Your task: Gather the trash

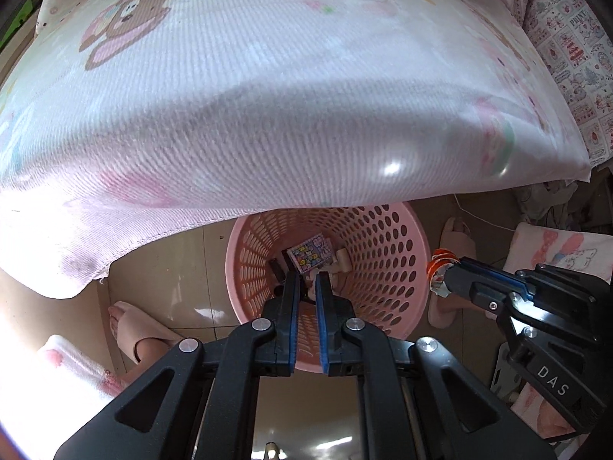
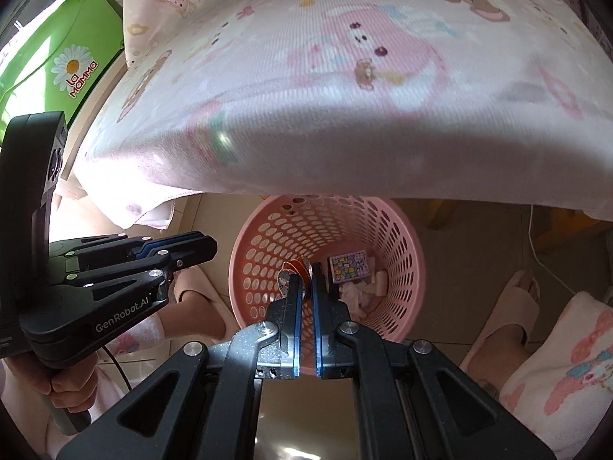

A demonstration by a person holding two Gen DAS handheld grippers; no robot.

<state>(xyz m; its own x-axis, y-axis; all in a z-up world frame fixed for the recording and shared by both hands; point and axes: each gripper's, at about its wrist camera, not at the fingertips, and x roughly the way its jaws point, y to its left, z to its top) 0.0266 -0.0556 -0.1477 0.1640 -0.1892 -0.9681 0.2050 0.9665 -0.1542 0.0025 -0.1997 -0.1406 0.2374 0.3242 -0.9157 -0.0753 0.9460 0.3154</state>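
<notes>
Above the round pink perforated plastic basket (image 2: 398, 268): right gripper (image 2: 305, 283) clamped on a crumpled orange-and-silver foil wrapper (image 2: 293, 268), held over the basket's opening. In the left wrist view, same wrapper (image 1: 440, 272) seen at the right gripper's (image 1: 446, 281) tip, over the basket's (image 1: 387, 253) right rim. Left gripper (image 1: 306, 281) also over the basket, jaws nearly together with a narrow gap, nothing between them. Inside the basket, at the bottom: small colourful patterned box (image 2: 350, 266), crumpled pale tissue (image 2: 358, 293). Behind and overhanging the basket: pink cartoon-print bedsheet (image 2: 345, 96).
</notes>
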